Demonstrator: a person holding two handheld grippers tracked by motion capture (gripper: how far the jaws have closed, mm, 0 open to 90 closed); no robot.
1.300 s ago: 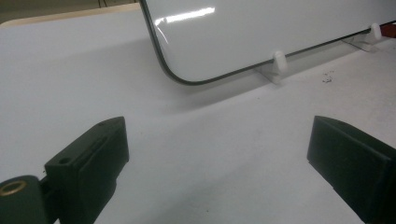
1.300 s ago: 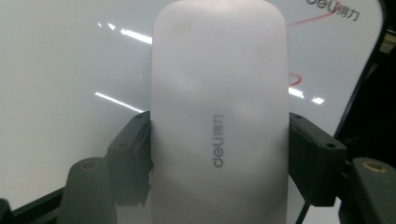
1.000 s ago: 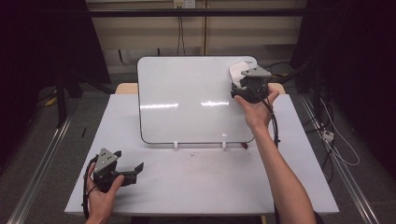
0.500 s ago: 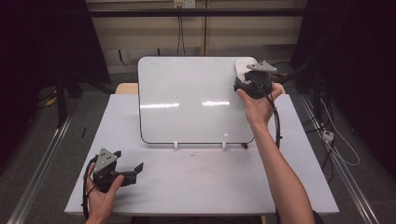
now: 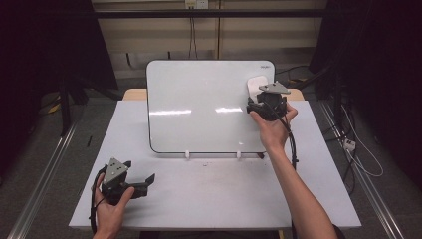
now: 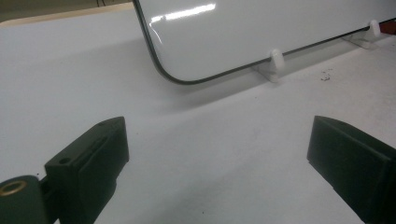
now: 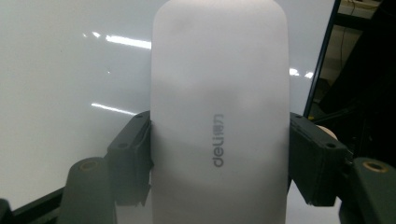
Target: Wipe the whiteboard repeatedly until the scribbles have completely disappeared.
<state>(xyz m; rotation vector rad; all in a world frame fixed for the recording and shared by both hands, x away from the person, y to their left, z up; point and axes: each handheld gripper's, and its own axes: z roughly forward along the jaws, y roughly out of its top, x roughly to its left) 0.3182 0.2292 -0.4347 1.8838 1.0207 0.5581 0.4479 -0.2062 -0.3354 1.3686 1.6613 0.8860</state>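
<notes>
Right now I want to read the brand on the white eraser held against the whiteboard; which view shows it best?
The right gripper view: the white plastic eraser sits close up between the right tongs, grey "deli" print legible. The high view shows a small white patch on the glossy whiteboard. The left gripper view looks at the board's lower corner.

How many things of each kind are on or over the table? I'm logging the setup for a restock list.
Glossy white rounded-corner whiteboard propped on small white clips: 1
White oblong plastic eraser marked "deli": 1
Black two-jaw grippers, left and right: 2
Total: 4
</notes>
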